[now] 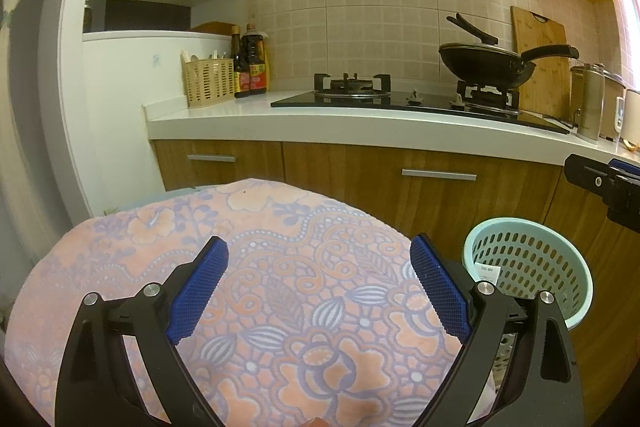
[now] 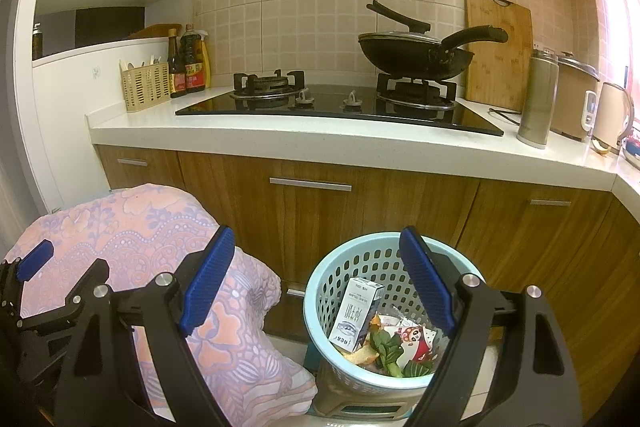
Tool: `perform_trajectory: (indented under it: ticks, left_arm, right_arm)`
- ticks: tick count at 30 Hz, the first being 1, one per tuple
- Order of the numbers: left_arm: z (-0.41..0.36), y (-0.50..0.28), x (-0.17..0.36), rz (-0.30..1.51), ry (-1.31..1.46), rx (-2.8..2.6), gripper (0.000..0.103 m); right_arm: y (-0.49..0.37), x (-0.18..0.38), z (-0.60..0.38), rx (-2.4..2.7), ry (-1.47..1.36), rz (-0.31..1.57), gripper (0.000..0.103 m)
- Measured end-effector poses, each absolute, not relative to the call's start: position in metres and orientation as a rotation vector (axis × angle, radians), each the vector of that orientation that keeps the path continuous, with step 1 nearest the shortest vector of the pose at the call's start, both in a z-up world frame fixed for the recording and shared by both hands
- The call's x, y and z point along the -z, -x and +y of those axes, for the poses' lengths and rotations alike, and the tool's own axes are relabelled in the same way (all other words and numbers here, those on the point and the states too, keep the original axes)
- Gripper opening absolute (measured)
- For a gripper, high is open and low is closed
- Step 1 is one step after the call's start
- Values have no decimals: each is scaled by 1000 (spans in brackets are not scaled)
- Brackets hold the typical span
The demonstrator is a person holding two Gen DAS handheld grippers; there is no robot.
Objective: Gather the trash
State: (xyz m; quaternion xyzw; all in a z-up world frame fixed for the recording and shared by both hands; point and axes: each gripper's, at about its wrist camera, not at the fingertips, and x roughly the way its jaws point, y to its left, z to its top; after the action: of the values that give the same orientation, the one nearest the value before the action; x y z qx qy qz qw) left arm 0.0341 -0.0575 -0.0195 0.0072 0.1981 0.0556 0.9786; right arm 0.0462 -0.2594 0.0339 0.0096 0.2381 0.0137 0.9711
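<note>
left gripper point(image 1: 320, 255) poised above a floral cloth point(image 1: 256, 291), blue fingers point(image 1: 200, 291) spread wide with nothing between them. right gripper point(image 2: 316, 255) likewise wide open and empty, hovering over one pale blue basket point(image 2: 352, 379) just right of the cloth. inside the basket: one white carton point(image 2: 356, 311) standing tilted, green leaves point(image 2: 386, 347), orange peel point(image 2: 362, 357), one red-and-white wrapper point(image 2: 416, 341). basket perched on a low stool point(image 2: 360, 407), in front of wooden cabinet doors point(image 2: 320, 211). no trash seen on the cloth.

beyond, a white surface point(image 2: 280, 139) with a black hob point(image 2: 340, 107) bearing two burners; one lidded black wok point(image 2: 416, 55) on the right burner. at the left end, one cream utensil holder point(image 2: 146, 87) beside three bottles point(image 2: 188, 63). at the right, one wooden cutting board point(image 2: 498, 51) leaning on the tiled wall, one steel flask point(image 2: 538, 99), one rice cooker point(image 2: 572, 99), one kettle point(image 2: 614, 119).
</note>
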Motion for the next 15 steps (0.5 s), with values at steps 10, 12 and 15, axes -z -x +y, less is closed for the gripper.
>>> perform_trajectory:
  ticks: [10, 12, 15]
  left_arm:
    - [-59, -34, 19, 403, -19, -114, 90]
    - [-60, -34, 19, 402, -22, -110, 90]
    - [-60, -34, 20, 404, -25, -107, 90]
  right_arm:
    - [-46, -31, -262, -32, -29, 484, 80]
    - [-46, -31, -262, -32, -29, 485, 80]
    - [-46, -30, -263, -32, -29, 487, 80]
